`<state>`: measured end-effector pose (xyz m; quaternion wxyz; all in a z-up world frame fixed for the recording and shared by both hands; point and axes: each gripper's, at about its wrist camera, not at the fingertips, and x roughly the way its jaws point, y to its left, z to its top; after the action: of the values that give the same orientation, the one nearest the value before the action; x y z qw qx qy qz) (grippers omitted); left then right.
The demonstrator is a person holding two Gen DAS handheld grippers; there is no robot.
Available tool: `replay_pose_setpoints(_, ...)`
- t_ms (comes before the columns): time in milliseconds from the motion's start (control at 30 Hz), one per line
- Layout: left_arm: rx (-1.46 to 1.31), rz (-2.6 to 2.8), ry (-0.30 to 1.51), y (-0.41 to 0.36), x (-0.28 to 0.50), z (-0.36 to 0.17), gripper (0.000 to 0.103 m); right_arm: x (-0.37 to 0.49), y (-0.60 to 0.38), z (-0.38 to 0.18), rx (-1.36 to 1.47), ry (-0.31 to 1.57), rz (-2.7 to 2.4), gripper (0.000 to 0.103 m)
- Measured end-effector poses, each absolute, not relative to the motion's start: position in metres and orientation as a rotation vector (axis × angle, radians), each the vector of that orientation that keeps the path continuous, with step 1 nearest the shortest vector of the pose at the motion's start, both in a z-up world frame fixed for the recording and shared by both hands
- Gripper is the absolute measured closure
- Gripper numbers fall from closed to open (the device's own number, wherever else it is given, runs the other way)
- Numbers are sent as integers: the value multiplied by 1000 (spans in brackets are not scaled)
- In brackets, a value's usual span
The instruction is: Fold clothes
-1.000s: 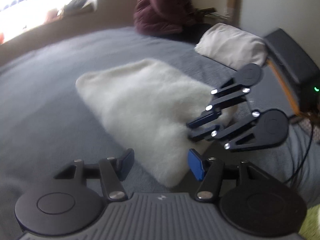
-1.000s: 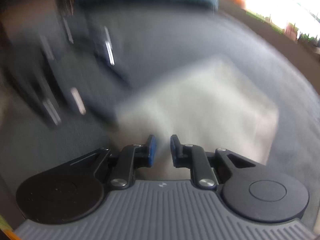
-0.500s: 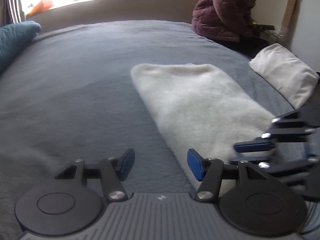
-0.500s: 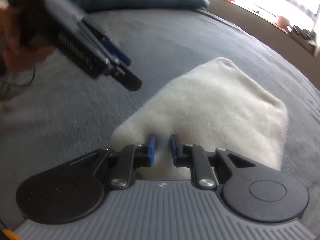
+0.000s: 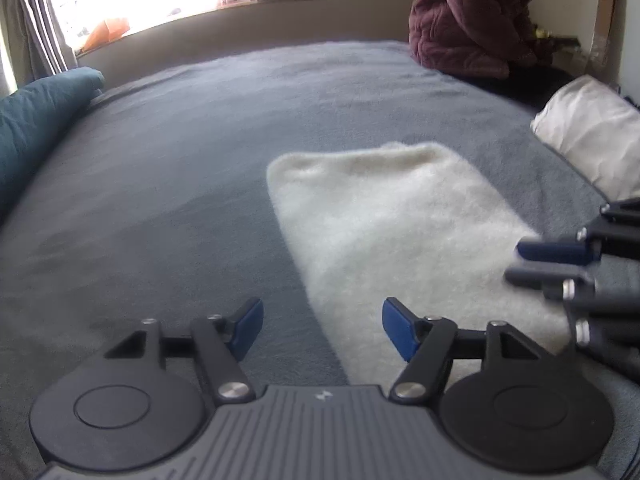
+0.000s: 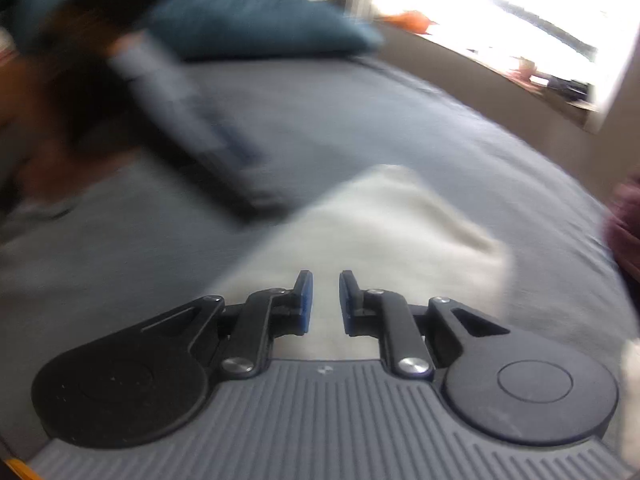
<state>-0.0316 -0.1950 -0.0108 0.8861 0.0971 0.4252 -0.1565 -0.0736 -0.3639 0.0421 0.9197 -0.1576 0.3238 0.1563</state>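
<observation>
Setting: a grey bedspread (image 5: 192, 184) is seen across both views, with a teal pillow (image 5: 36, 120) at its left edge and a white pillow (image 5: 592, 136) at its right edge. A person in a maroon jacket (image 5: 472, 12) is seated at the far side.

Garment: a white fleecy garment (image 5: 400, 240) is laid flat on the bedspread as a long, narrow folded strip, its far end rounded and its near end under the two tools.

Left gripper (image 5: 322, 328): the jaws are held well apart and are opening further. Nothing is found between the pads; the garment's left edge is only passed over beneath them.

Right gripper (image 6: 324, 304): the jaws are seen nearly together, with a narrow gap between the blue pads. No cloth is pinched in the gap; the garment is seen below it, not lifted. In the left view its fingers are seen above the near right edge of the garment.

Change: a second ago the garment was seen slanted and the right gripper was down at its near corner; since then the corner has been let go and both tools have been raised and swung round to face along the strip. The right view is blurred by this motion.

Meaning for task: the last fold is judged laid and released. A further fold, near end toward far end, is judged likely next, for which fresh grips at the near corners would be needed.

Risk: thick pile may slip from a shallow pinch.
</observation>
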Motion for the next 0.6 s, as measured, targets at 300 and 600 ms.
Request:
replay_pose_setpoints(300, 243, -284, 920, -214, -33, -24, 34, -61, -403, 39, -128, 715, 222, 91)
replay_pose_setpoints(600, 249, -238, 891, -227, -22, -17, 34, -22, -407, 22, -174, 767, 189, 90)
